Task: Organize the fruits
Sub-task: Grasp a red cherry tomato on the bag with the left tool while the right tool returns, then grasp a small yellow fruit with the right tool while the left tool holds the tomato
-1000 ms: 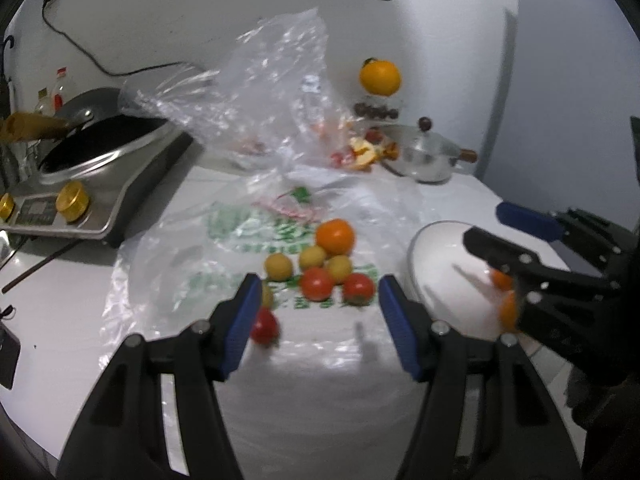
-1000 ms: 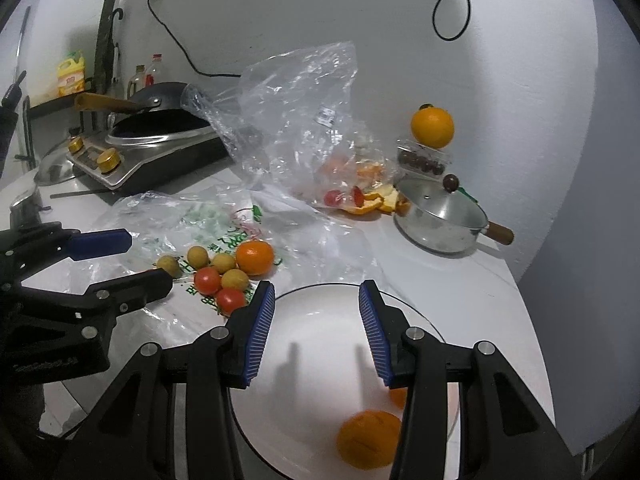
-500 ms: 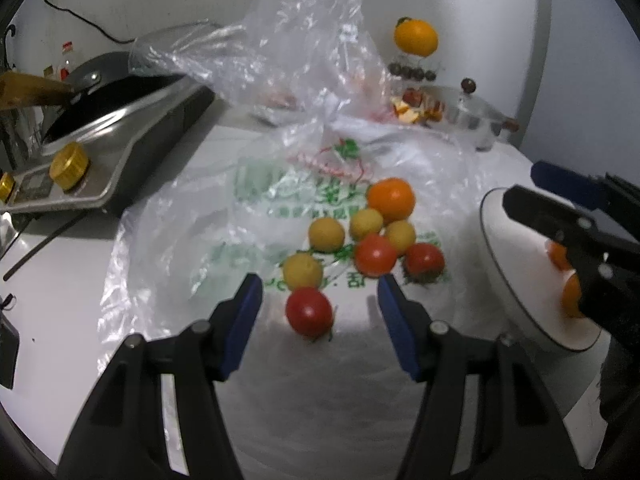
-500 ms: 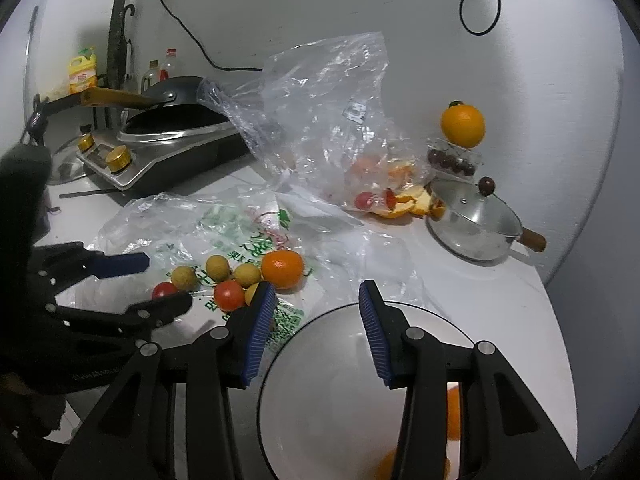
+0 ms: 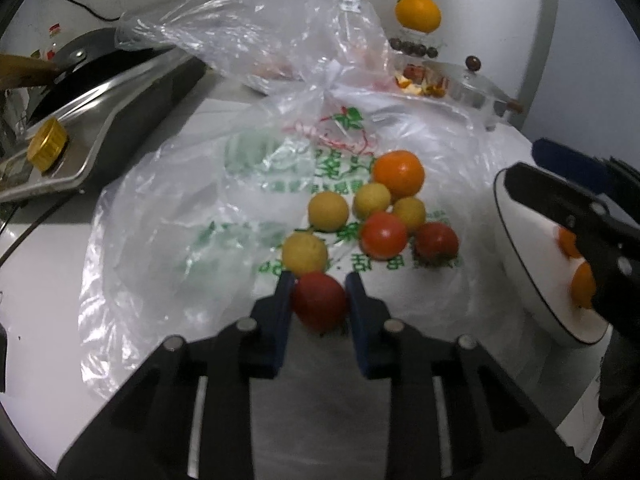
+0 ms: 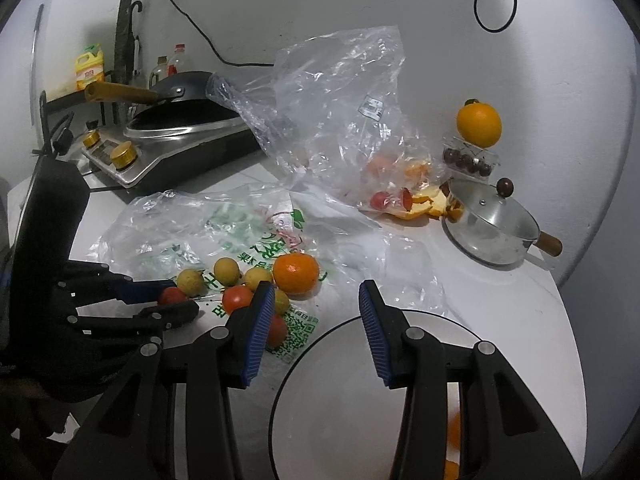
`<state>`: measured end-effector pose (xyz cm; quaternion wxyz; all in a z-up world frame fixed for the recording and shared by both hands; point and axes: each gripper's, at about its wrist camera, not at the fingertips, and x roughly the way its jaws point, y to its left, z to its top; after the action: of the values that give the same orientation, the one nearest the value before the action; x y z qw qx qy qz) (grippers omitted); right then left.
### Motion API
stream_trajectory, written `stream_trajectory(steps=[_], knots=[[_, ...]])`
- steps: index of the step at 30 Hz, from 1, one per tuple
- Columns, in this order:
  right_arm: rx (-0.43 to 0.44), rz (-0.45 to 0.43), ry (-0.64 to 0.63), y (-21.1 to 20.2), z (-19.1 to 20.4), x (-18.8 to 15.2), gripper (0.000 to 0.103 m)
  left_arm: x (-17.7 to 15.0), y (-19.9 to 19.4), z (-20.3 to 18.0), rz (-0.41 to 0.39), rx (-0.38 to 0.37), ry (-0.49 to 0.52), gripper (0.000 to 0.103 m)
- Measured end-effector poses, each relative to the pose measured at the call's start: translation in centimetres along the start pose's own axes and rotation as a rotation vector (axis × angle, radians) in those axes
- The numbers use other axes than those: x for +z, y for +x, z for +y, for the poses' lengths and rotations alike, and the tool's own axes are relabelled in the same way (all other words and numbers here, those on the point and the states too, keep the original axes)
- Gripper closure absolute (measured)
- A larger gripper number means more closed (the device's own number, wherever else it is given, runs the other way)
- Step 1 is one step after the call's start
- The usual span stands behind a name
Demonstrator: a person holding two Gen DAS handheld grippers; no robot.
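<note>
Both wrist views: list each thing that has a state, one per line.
Left hand-held gripper: shut on red tomato.
Right hand-held gripper: open, holding nothing, above the white plate.
White plate: holds orange fruit at its near edge.
Steel pot: lid on.
Clear plastic bag: open, crumpled.
Printed plastic bag: spread flat under the loose fruit.

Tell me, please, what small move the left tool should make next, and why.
Probably lift. The left tool has its blue pads closed against both sides of the round red tomato, which seems to rest on the printed plastic bag. The white round plate, already holding orange fruit, lies to the right.
</note>
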<state>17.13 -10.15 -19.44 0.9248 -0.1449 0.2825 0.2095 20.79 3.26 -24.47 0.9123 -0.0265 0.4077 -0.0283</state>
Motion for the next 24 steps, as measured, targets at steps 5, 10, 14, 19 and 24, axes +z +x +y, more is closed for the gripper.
stream_trajectory(steps=[5,10,14,19,24], knots=[[-0.002,0.000,-0.016,-0.2,0.7,0.3,0.057,0.2,-1.9,0.4,-0.060,-0.033,-0.006,0.076],[0.007,-0.002,-0.036,-0.3,2.0,0.9,0.057,0.3,-3.2,1.6,-0.097,-0.039,-0.023,0.076],[0.020,0.002,-0.055,-0.1,3.2,1.3,0.057,0.2,-4.4,3.0,-0.123,-0.039,-0.041,0.076],[0.050,0.022,-0.075,0.8,5.0,1.6,0.057,0.2,-5.5,5.0,-0.157,-0.030,-0.063,0.076],[0.099,0.074,-0.055,2.5,6.4,1.8,0.057,0.2,-6.1,6.9,-0.182,-0.036,-0.087,0.076]])
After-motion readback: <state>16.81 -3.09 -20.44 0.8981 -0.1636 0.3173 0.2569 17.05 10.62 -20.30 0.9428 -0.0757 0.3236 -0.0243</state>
